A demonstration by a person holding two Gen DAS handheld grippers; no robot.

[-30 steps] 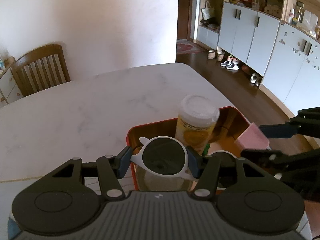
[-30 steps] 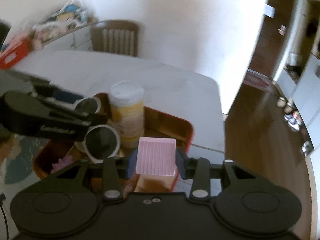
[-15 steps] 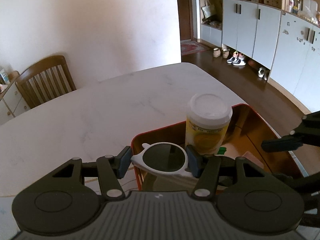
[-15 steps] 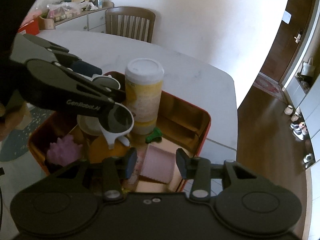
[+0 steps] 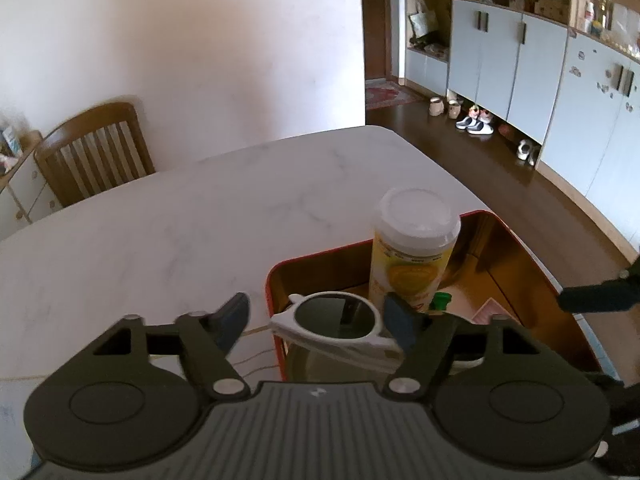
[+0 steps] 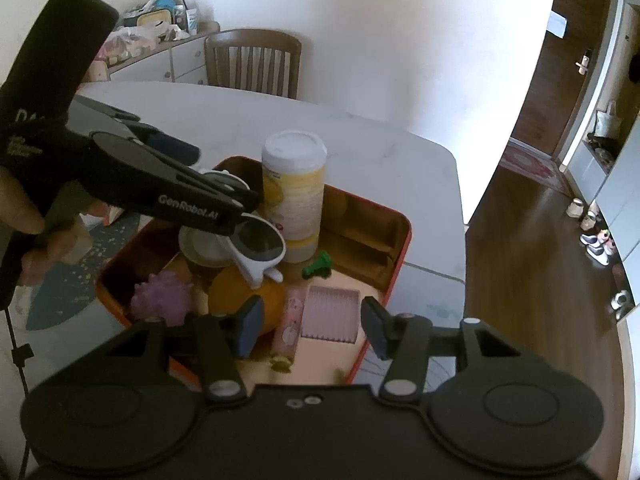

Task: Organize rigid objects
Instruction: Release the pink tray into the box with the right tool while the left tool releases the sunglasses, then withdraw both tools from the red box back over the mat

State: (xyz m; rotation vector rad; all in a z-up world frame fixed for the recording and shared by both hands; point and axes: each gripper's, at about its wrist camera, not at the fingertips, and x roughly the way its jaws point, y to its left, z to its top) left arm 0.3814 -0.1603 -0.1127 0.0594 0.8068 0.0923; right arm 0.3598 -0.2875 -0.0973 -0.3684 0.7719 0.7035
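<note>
A red tray (image 6: 400, 248) stands on the white marble table; it also shows in the left wrist view (image 5: 276, 280). White sunglasses (image 5: 336, 320) lie between the spread fingers of my left gripper (image 5: 318, 314), which is open; they also show in the right wrist view (image 6: 260, 244) over the tray. My right gripper (image 6: 312, 326) is open and empty above a pink ridged box (image 6: 330, 314) lying in the tray's near corner. A yellow canister with a white lid (image 6: 294, 196) stands upright in the tray.
The tray also holds a purple spiky toy (image 6: 162, 296), an orange object (image 6: 244, 292), a pink tube (image 6: 290, 324), a green piece (image 6: 318, 266) and a bowl (image 6: 202, 246). A wooden chair (image 5: 92, 148) stands beyond the table. The table edge runs close on the right.
My right gripper opened, let the pink box go into the tray and pulled back. My left gripper lowered the sunglasses over the tray and opened its fingers.
</note>
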